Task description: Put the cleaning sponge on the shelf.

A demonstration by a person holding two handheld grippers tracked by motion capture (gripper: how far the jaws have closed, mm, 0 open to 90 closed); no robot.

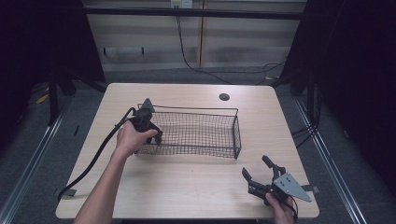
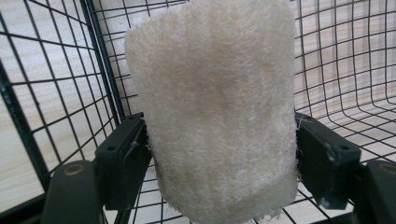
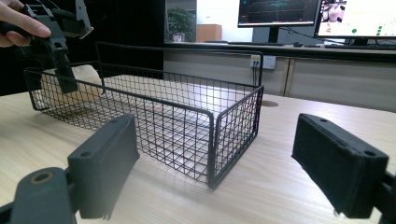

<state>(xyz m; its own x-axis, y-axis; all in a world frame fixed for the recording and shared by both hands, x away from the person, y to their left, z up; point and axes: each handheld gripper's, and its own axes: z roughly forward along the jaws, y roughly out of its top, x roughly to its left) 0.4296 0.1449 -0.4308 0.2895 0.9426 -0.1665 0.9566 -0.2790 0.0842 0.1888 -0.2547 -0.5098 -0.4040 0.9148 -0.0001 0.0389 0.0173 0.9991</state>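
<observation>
A black wire basket (image 1: pixel 237 135) stands in the middle of the pale wooden table (image 1: pixel 187 186). My left gripper (image 1: pixel 156 136) dips into the basket's left end, held by a hand. It is shut on a cream fibrous sponge (image 2: pixel 210 93), which stands upright between the jaws just above the mesh floor (image 2: pixel 56 93). My right gripper (image 1: pixel 256 167) rests near the table's front right corner, open and holding nothing, pointing toward the basket (image 3: pixel 233 116). In the right gripper view, the left gripper (image 3: pixel 65 77) and the sponge (image 3: pixel 74 91) show behind the mesh at far left.
A small dark round hole (image 1: pixel 224 97) sits in the tabletop behind the basket. The left gripper's cable (image 1: pixel 93 158) trails off the table's front left edge. Monitors (image 3: pixel 278 11) stand on a bench beyond the table.
</observation>
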